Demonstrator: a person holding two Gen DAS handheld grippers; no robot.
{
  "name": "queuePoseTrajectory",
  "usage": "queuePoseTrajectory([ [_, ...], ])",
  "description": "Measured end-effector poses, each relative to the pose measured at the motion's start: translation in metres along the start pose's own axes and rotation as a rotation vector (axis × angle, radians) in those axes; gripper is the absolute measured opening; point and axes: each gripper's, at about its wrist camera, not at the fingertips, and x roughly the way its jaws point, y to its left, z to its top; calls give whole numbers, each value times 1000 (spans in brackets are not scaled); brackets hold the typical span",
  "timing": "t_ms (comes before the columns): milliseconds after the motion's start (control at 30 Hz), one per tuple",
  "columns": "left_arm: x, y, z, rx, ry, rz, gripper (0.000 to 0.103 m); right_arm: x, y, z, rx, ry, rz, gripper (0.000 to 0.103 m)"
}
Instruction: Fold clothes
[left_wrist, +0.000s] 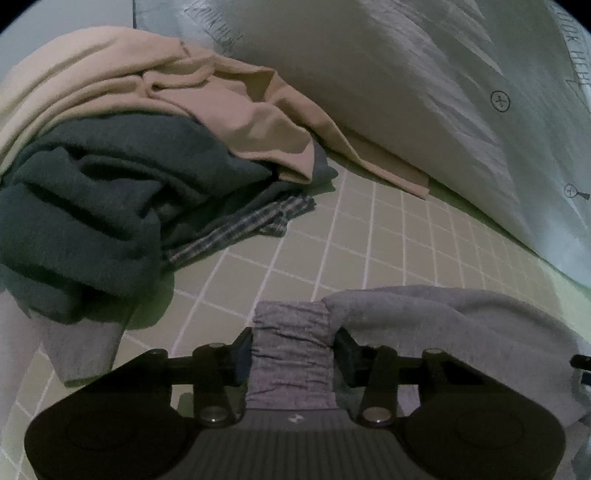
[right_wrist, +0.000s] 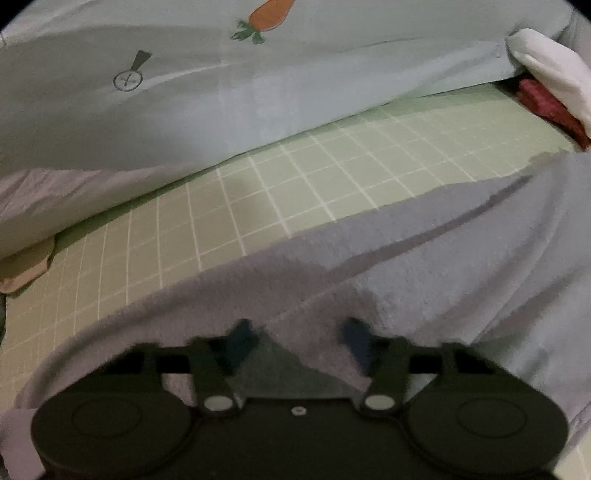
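Main risk: the elastic waistband (left_wrist: 291, 350) slips from the left hand-held gripper (left_wrist: 291, 354) if the lift goes uneven, since the grey pants (right_wrist: 424, 266) are heavy fleece (bunched, not flat). They lie on the bed sheet (right_wrist: 280, 177), just in front of the pillow (right_wrist: 258, 96). Left jaws narrow, clamped on the waistband. Right hand-held gripper (right_wrist: 299, 341) half-open over the cloth; grip on it unclear.

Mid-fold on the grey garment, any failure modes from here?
1. The left gripper holds only the bunched waistband of the grey garment; a pull may slip it.
2. The right gripper looks open over the cloth, so that side could sag.
3. The clothes pile lies close and may snag.
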Motion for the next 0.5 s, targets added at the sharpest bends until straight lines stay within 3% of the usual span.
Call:
queuePoseTrajectory([
  [33,-1,0,1,3,-8,-1,39,-1,1,2,-14,-2,-3,1],
  [200,-10,-2,13,18,-82,-7,18,-10,-1,27,-15,-46,64,1],
  [300,-10,-3,26,-5,-133,-3,17,-19,8,51,-15,-131,108,0],
  [400,1,-7,36,-23,-121,10,27,-16,20,67,-48,-193,137,1],
  [467,7,-10,37,-22,-91,35,42,-4,27,70,-112,-158,135,18],
  [500,7,-11,35,-22,-83,51,48,-4,27,66,-121,-151,112,44],
])
